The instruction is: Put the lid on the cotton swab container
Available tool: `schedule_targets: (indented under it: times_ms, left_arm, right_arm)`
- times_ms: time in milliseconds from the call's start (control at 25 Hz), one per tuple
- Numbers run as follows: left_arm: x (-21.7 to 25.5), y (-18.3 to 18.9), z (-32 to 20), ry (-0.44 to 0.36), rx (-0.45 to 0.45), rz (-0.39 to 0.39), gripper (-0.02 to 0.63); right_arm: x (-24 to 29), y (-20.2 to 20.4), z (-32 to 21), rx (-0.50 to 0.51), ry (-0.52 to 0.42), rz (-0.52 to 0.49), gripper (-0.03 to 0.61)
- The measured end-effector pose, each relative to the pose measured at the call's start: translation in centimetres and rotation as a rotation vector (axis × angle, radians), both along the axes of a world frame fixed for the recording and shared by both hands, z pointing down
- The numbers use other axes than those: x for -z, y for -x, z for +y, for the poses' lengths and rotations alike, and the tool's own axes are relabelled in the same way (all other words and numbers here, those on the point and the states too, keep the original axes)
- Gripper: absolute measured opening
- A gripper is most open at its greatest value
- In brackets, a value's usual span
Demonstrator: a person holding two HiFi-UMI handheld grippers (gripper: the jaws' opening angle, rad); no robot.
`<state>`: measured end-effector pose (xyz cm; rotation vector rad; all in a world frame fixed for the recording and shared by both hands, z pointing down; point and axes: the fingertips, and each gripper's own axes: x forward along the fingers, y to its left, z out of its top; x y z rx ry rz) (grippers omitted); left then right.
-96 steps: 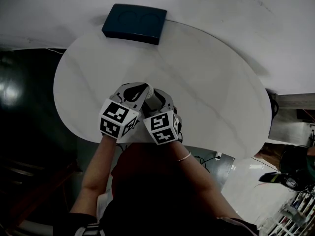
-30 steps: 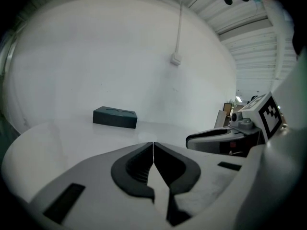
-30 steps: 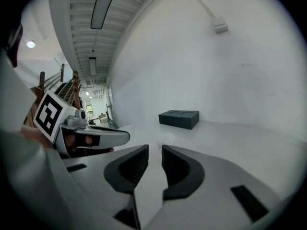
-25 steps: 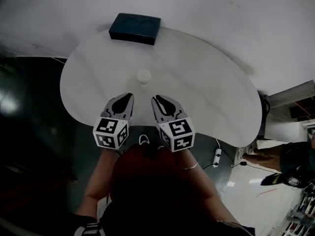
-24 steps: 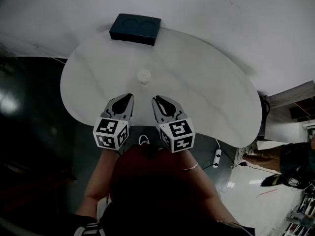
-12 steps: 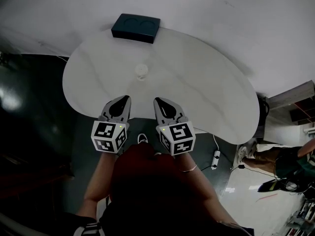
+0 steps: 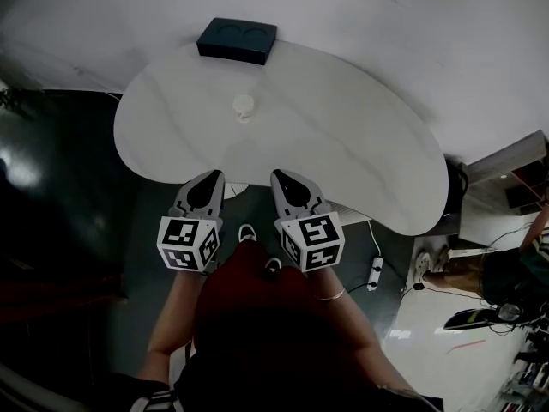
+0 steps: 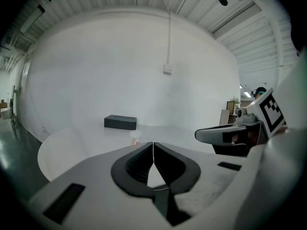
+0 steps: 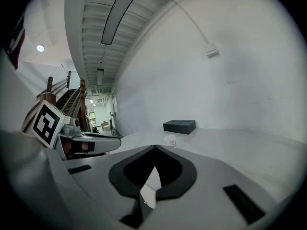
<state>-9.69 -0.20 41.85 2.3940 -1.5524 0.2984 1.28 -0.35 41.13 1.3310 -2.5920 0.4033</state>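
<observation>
The cotton swab container (image 7: 244,105) is a small round white-topped tub. It stands alone on the far half of the white table (image 7: 360,144). It shows small in the left gripper view (image 8: 135,139) and the right gripper view (image 9: 170,141). My left gripper (image 7: 214,177) and right gripper (image 7: 279,177) hover side by side at the table's near edge, well short of the container. Both are shut with nothing between the jaws. In the left gripper view the left gripper's (image 8: 153,145) tips meet in a thin line; the right gripper (image 9: 154,148) looks the same.
A dark flat box (image 7: 237,40) with two round hollows lies at the table's far edge, also seen as the box (image 8: 120,122) and the box (image 9: 179,126). A power strip (image 7: 375,273) and cables lie on the floor at right. Another person (image 7: 515,273) stands at the right edge.
Both grippers have drawn back from the container toward my body, from over the table to its near edge. The container stays where it stood.
</observation>
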Motion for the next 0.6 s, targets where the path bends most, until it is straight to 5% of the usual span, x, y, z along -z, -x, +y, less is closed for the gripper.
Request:
schedule_targets:
  times_ms: [600]
  left_arm:
    - [1.7, -0.7, 5.5, -0.043, 0.027, -0.013, 0.025]
  right_arm:
    - [1.2, -0.9, 5.4, 0.026, -0.022, -0.024, 0.014]
